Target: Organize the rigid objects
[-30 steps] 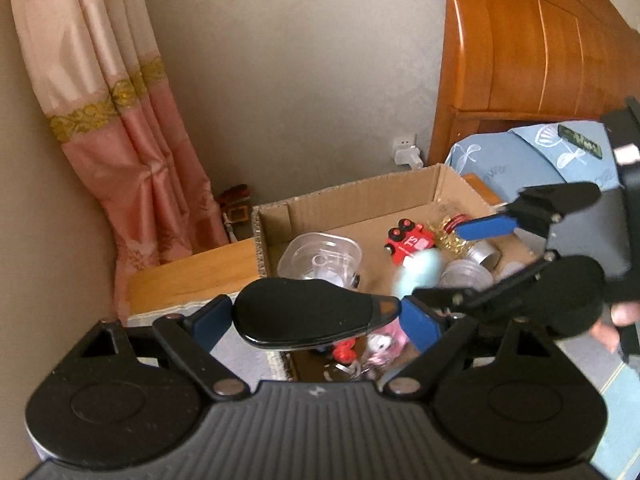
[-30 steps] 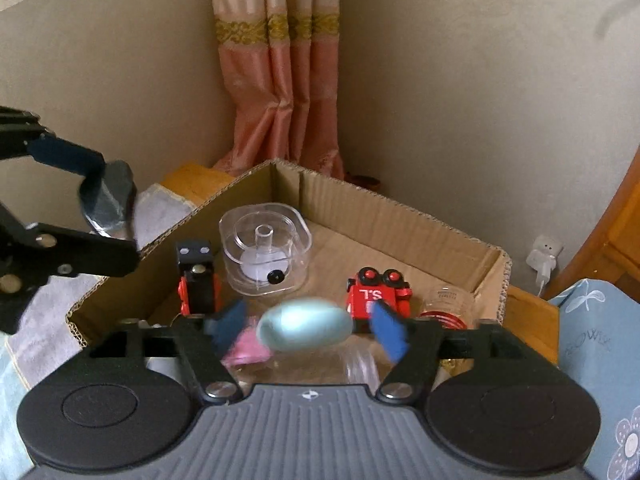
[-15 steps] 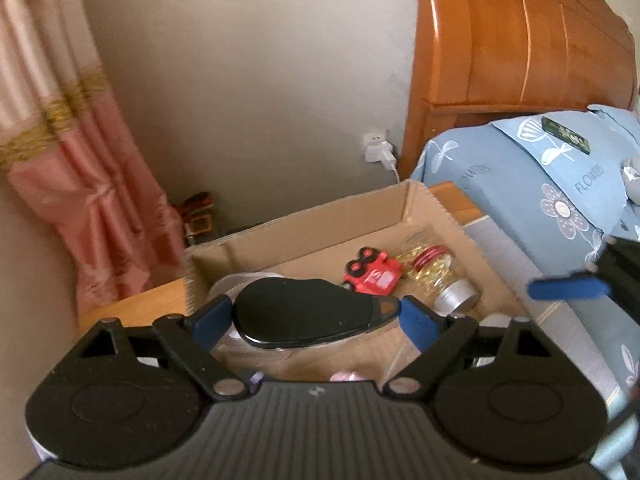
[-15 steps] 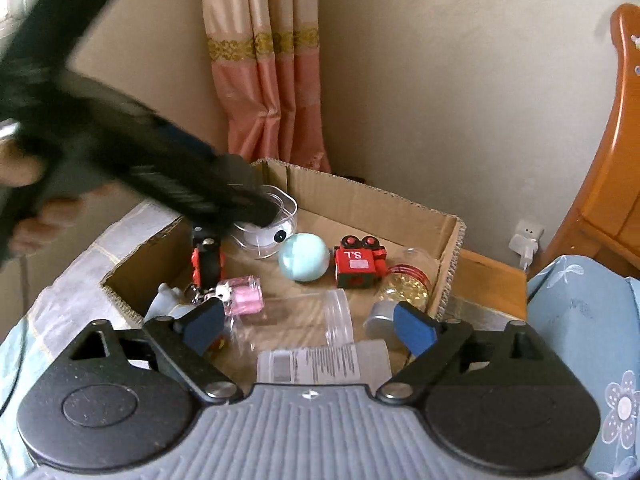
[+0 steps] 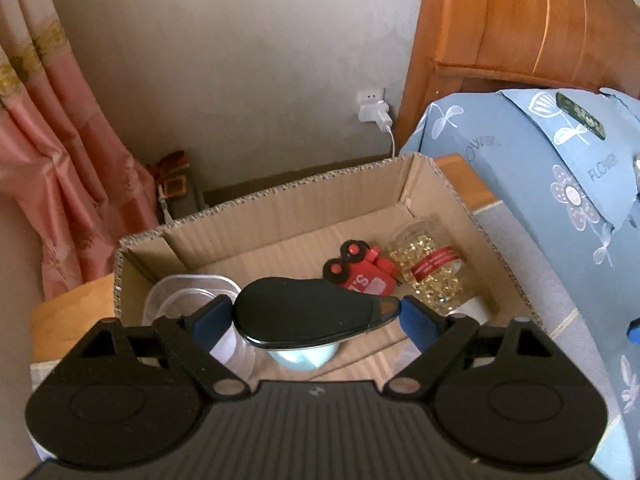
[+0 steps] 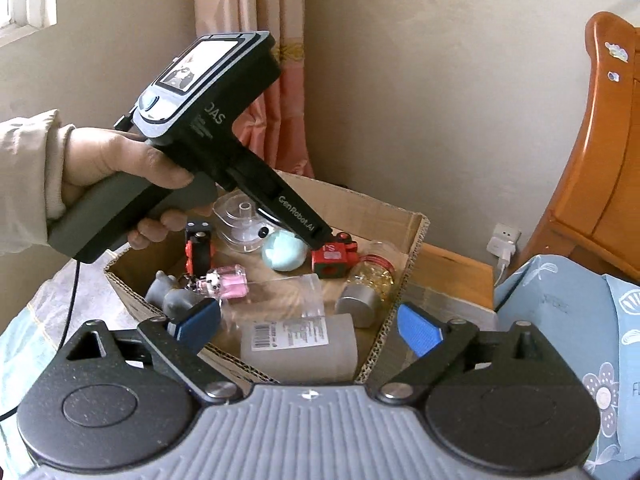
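My left gripper (image 5: 312,318) is shut on a flat black oval object (image 5: 304,316) and holds it low over the cardboard box (image 5: 280,208). Below it lie a pale blue egg (image 5: 304,356), a clear plastic container (image 5: 188,300), a red toy (image 5: 360,276) and a jar of gold beads (image 5: 432,268). My right gripper (image 6: 308,326) is open and empty, pulled back from the box's near corner. In the right wrist view the left gripper's body (image 6: 224,140) reaches into the box (image 6: 412,240) beside the egg (image 6: 284,252).
The box also holds a pink bottle (image 6: 228,284), a grey figure (image 6: 168,296), a frosted labelled bottle (image 6: 300,340) and a clear cup (image 6: 280,292). A blue flowered pillow (image 5: 560,168) and wooden headboard (image 5: 520,20) stand on the right. A pink curtain (image 5: 48,160) hangs on the left.
My right gripper let go of the blue egg into the box and drew back, open. My left gripper moved over and down into the box with the black object.
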Demonstrator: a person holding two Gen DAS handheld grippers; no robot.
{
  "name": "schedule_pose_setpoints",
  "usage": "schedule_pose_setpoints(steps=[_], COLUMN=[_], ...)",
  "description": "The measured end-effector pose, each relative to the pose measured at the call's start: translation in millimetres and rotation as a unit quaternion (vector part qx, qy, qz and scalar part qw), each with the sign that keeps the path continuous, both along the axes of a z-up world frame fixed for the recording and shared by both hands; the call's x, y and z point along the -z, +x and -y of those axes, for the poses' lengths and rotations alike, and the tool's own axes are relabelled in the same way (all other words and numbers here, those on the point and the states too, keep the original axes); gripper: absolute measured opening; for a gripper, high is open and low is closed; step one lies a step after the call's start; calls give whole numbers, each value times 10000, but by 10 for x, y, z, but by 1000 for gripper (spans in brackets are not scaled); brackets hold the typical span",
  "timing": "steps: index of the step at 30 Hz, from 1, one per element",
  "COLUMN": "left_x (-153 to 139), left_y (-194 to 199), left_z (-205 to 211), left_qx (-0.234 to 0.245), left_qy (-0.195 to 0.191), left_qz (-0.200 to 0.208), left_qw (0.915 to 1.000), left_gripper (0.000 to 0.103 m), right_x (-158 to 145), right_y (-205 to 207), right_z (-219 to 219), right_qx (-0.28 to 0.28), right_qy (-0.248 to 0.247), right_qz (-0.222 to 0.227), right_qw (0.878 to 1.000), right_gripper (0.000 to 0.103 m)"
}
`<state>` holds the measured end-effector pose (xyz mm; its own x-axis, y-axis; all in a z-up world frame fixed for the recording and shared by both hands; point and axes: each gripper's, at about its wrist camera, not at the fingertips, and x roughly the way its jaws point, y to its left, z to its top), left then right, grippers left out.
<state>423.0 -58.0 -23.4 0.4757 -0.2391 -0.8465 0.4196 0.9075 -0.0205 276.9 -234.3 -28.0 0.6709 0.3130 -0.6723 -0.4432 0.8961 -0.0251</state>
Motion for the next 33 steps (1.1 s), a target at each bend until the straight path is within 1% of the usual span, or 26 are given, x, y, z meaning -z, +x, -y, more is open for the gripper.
schedule_pose_setpoints(steps=[2,4,7,10,15,18,22,24,25,27,30,32,33], left_x=[-50,-117,-234,-362,-528,-570,-535,-465,-412,-271,-139,-104,-87], left_y=[-26,-62,-154,-316,-632,-913,-1357,-1568,-1680,-1928,-2243,-2376,-2434], left_z=[-21,-30,-59,-109,-217,-325,-513,-570,-592,-591,-563,-571,-592], left_qx=[-37,-58,-110,-66,-3,-7,-262,-501,-606,-700,-786,-1001,-1105], left_qy=[-28,1,75,46,-57,-123,-278,-220,-170,1,222,181,76], left_qz=[146,285,581,885,1141,1173,1354,1392,1395,1391,1561,1580,1538], left_qw=[9999,9996,9982,9960,9935,9930,9901,9887,9882,9878,9844,9822,9819], left_gripper=[93,97,97,97,97,97,97,102,102,102,102,102,102], right_x=[3,1,-7,-32,-87,-70,95,195,244,361,559,661,691], right_y=[7,3,-23,-71,-169,-254,-356,-420,-466,-547,-654,-729,-784], right_z=[5,5,-24,-54,-68,-66,-62,-62,-53,-32,-8,-17,-20], right_qx=[10,18,15,19,169,298,677,909,1061,1417,1890,2144,2238], right_qy=[31,90,90,56,18,-27,-118,-150,-107,11,86,18,-22], right_qz=[1,-11,-8,18,48,91,-74,-143,-146,-316,-654,-854,-915], right_qw=[10000,10000,10000,10000,9998,9995,9976,9956,9942,9894,9798,9730,9703], right_gripper=[99,100,102,102,103,103,103,103,103,103,103,103,103])
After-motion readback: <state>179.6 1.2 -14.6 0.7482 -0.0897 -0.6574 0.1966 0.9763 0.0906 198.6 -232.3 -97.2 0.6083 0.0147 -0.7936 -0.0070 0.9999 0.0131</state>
